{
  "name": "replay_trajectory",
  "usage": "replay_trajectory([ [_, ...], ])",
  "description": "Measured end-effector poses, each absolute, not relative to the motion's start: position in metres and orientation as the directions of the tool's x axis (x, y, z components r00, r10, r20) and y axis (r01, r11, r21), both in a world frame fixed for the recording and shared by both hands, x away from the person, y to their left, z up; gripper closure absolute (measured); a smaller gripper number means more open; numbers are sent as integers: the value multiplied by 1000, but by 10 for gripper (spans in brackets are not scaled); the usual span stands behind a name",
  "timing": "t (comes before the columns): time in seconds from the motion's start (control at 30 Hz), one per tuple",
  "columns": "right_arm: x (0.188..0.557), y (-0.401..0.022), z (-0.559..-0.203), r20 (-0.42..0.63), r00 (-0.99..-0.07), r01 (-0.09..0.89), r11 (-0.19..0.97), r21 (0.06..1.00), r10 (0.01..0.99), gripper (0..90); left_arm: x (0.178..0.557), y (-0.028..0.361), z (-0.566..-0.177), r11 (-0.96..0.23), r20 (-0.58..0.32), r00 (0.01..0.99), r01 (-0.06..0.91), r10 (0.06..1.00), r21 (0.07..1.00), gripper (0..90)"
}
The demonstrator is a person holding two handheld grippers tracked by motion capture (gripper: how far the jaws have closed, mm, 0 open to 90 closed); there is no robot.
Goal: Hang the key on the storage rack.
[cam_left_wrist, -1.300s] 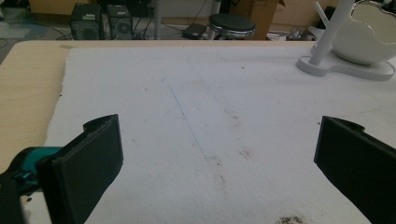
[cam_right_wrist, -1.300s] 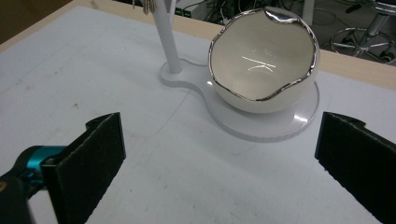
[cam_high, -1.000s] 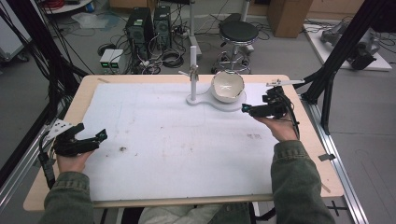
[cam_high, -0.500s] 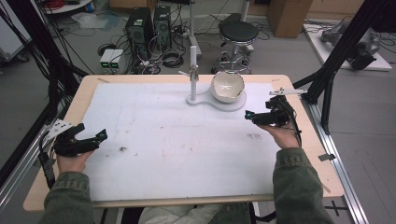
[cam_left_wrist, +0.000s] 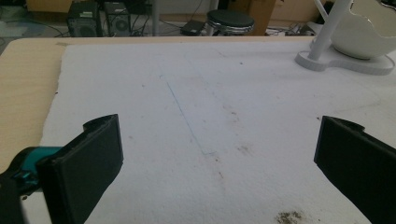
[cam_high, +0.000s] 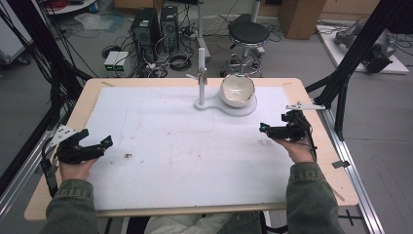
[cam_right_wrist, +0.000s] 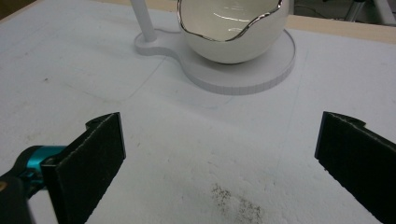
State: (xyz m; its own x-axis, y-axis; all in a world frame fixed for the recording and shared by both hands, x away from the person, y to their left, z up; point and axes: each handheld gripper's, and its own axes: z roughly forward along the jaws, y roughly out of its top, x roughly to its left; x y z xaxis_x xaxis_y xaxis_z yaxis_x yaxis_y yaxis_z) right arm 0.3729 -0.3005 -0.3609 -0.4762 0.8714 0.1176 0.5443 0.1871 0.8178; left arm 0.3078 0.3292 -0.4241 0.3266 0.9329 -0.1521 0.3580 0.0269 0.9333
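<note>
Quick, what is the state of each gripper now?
Left gripper: open, holding nothing, above the white foam mat.
Right gripper: open, holding nothing.

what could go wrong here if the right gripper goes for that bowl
The white bowl has a wavy, uneven rim, so the open right gripper may get a poor bite and let it slip. The bowl sits on a white stand base with an upright post right beside it; a careless approach could knock the post. Dark crumbs lie on the white mat ahead of the gripper and could get smeared.
</note>
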Motion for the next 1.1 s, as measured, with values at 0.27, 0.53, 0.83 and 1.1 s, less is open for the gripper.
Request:
replay_trajectory([
  [0.27,365,-308,-380,144,-466,543,154,825,873,6,308,330,-425,23,-151,332,359,931,933,17],
  [0.53,355,-314,-397,144,-453,537,140,832,880,6,308,330,-426,25,-153,332,361,931,932,17],
  [0.83,345,-321,-409,135,-441,535,140,833,887,6,307,329,-427,22,-154,335,365,930,931,17],
  [1.1,339,-322,-407,128,-440,519,135,844,889,6,310,327,-429,19,-158,347,370,924,929,17],
])
